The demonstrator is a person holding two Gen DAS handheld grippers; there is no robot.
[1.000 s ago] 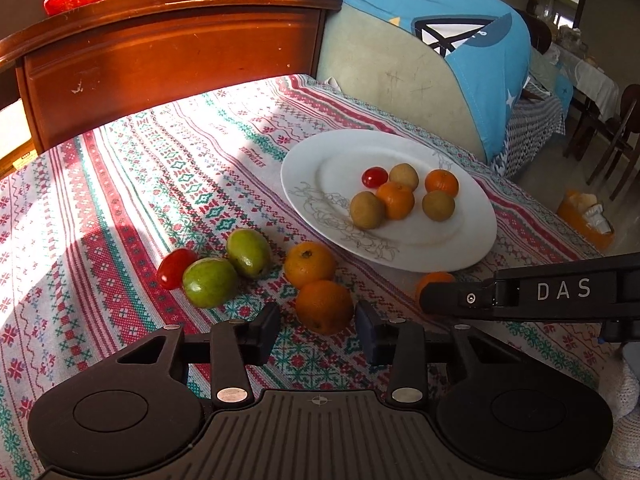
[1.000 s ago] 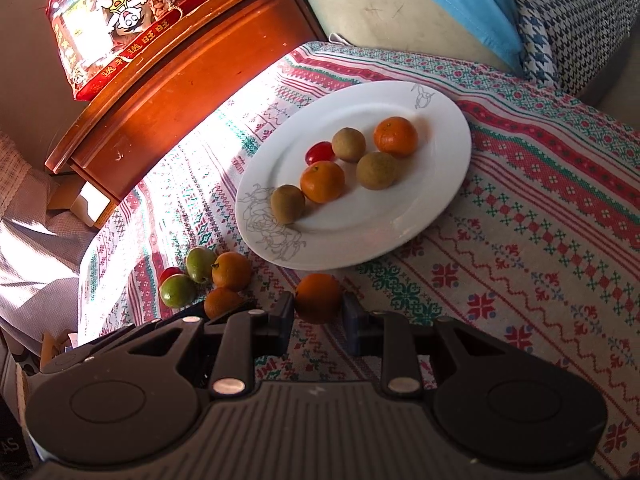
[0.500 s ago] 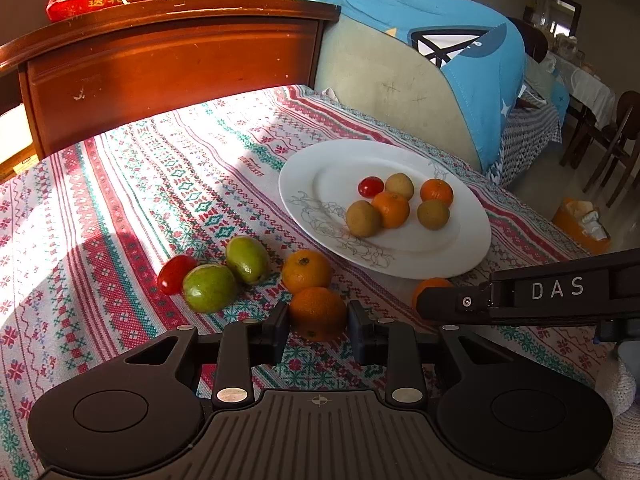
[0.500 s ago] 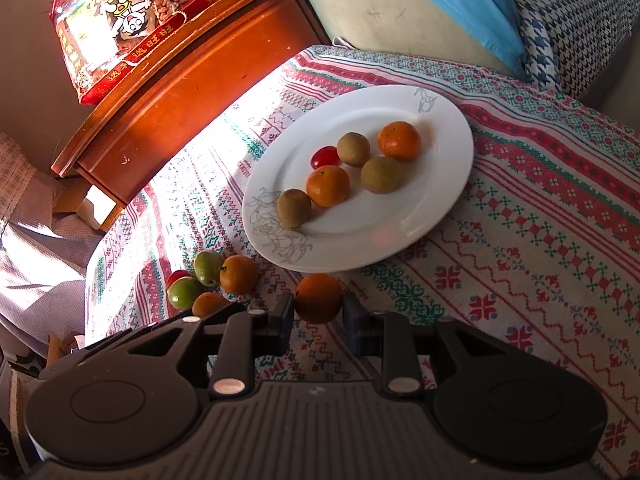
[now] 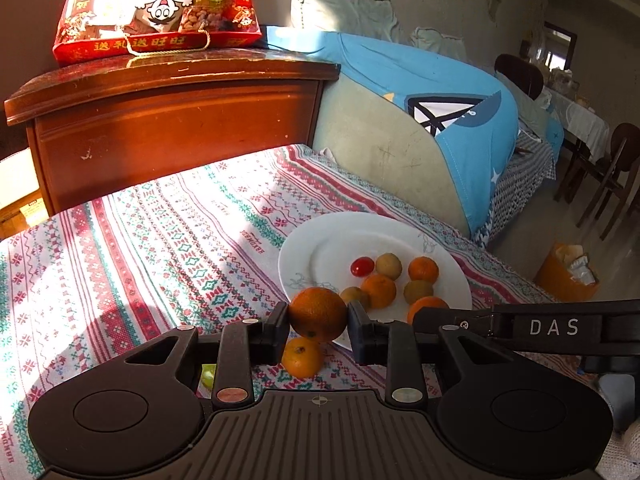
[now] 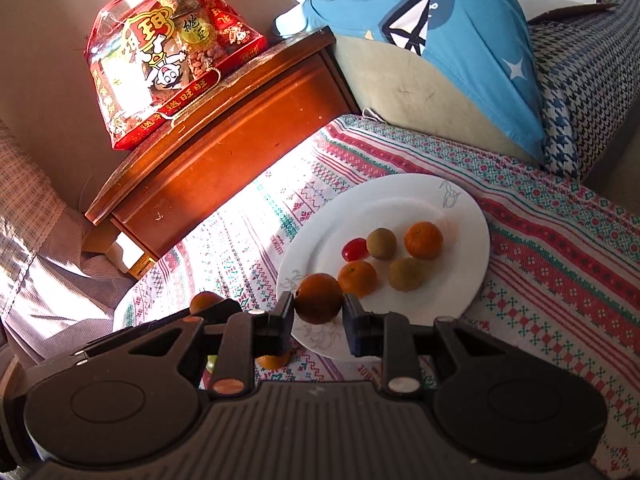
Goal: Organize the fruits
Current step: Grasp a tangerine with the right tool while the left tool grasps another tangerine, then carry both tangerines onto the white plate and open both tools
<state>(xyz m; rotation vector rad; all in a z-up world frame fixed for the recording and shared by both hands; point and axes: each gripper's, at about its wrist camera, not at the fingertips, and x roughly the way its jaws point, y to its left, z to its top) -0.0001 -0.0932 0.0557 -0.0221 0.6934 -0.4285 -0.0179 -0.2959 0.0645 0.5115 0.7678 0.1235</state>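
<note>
The left tongs are nearly closed, both pads pressed to the sides of an orange that hangs clear above the patterned cloth of the tabletop, at the near rim of the white plate. Their jaws have just been closing, with that orange between them. Below the held fruit a second orange lies on the cloth, and a bit of green fruit peeks out under the left finger.

The right tongs stand equally narrow, clamped on another orange, which is lifted over the plate's near edge. In the left view this pair reaches in from the right, its fruit partly hidden behind the arm.

On the plate sit two oranges, three brownish-green round fruits and a cherry tomato, close together near the middle. One more orange lies on the cloth below the right tongs.
</note>
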